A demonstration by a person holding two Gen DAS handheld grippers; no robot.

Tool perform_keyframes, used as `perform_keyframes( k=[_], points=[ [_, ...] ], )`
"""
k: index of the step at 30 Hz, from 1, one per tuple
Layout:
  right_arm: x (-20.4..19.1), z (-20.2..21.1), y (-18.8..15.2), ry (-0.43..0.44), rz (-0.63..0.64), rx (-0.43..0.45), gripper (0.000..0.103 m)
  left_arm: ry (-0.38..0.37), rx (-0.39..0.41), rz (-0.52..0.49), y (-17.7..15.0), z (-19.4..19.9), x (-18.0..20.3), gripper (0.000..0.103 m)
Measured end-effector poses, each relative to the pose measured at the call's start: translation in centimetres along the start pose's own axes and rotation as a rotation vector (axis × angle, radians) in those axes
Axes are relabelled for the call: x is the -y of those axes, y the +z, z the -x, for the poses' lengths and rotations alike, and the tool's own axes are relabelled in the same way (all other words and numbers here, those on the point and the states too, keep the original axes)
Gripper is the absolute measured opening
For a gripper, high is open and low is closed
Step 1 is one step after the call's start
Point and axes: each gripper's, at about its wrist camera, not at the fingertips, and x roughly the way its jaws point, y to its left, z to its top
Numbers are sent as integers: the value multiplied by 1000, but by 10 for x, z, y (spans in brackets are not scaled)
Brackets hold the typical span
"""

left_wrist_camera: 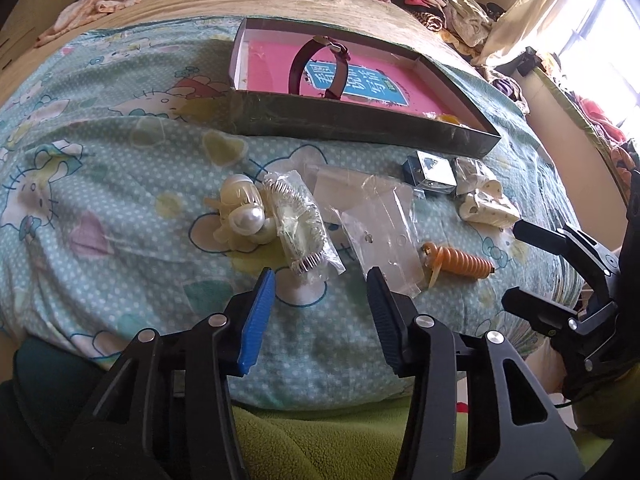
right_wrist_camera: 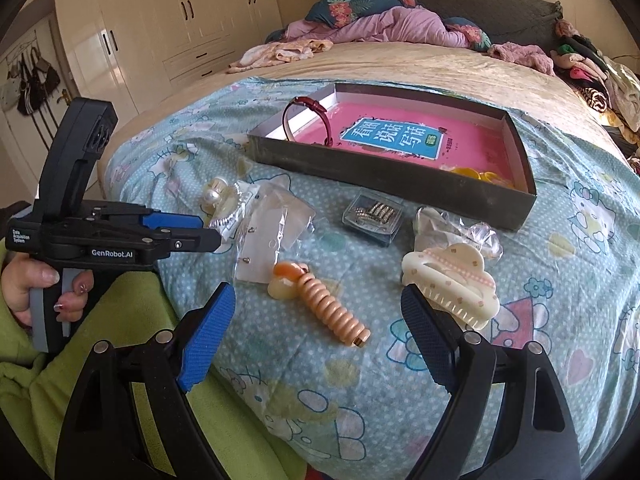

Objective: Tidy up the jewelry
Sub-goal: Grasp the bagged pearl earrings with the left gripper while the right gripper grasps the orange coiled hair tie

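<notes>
I hold both grippers spread wide and empty: left gripper (left_wrist_camera: 320,284) before the bagged pieces, right gripper (right_wrist_camera: 316,300) over the spiral hair tie (right_wrist_camera: 326,304) (likeliest next pick). Loose jewelry lies short of the box (right_wrist_camera: 400,176), its destination.

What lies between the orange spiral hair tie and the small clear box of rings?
Only bare blue blanket separates the spiral hair tie from the clear box; the right wrist view shows it.
</notes>
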Motion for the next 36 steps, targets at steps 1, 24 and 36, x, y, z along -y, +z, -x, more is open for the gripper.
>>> perform_keyframes(
  k=[1, 24, 36],
  points=[
    [-1, -4, -1, -5, 8, -10, 84, 0, -2, 4, 0, -1, -1, 39],
    [-8, -52, -7, -44, 158, -19, 41, -28, -29, 96, 17, -24, -14, 30],
    [10, -25, -5, 4, 46, 48, 17, -14, 40, 68, 16, -3, -11, 16]
  ],
)
